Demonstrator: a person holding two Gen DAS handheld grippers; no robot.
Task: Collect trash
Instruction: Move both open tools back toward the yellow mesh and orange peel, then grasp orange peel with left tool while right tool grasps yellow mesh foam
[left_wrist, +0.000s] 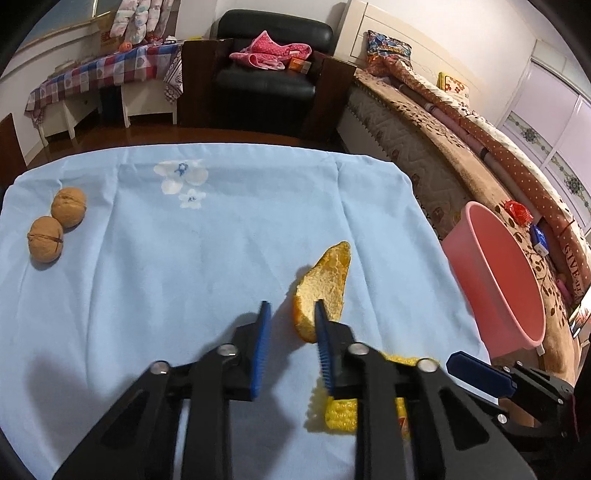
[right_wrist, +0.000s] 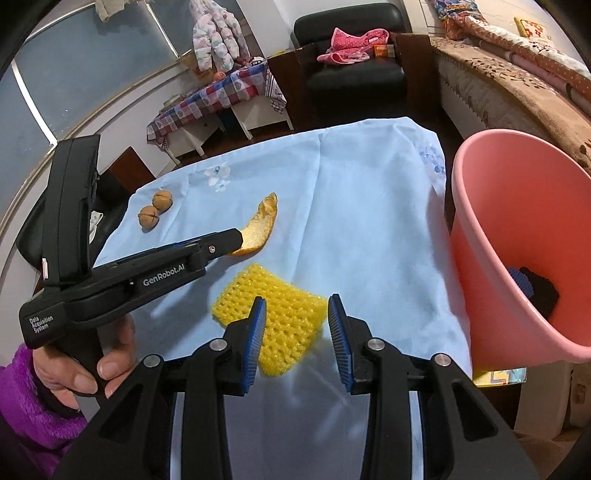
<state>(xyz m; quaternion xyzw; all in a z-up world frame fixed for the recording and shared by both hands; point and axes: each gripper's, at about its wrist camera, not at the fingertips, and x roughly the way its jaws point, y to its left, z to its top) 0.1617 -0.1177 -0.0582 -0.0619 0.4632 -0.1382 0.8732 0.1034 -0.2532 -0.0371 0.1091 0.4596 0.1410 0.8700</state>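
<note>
Pale blue cloth (left_wrist: 184, 266) covers the table, printed with a small white and blue flower motif. At its right edge stands a pink bucket (right_wrist: 491, 236), tilted so its mouth faces the table; something dark with a blue ribbed part lies inside it, too hidden to tell what.

Near the cloth's close edge lies a yellow foam net (right_wrist: 280, 325), flat and crumpled. The right gripper (right_wrist: 297, 332) hangs over it with its jaws moderately apart; the left pad overlaps the net's middle, the right pad sits just past its right edge, and neither visibly presses on it.

Just beyond the net lies a curved orange peel (left_wrist: 328, 284), pith side up. The left gripper (left_wrist: 291, 332) has its jaws narrowed around the near end of the peel. In the left wrist view the right pad lies against the peel while the left pad stands just beside it with a gap, so a firm grip cannot be told. A hand (right_wrist: 88, 362) in a purple fleece sleeve holds this gripper's handle.

Two walnuts (left_wrist: 57, 225) sit touching each other at the cloth's far left, well apart from both grippers.
</note>
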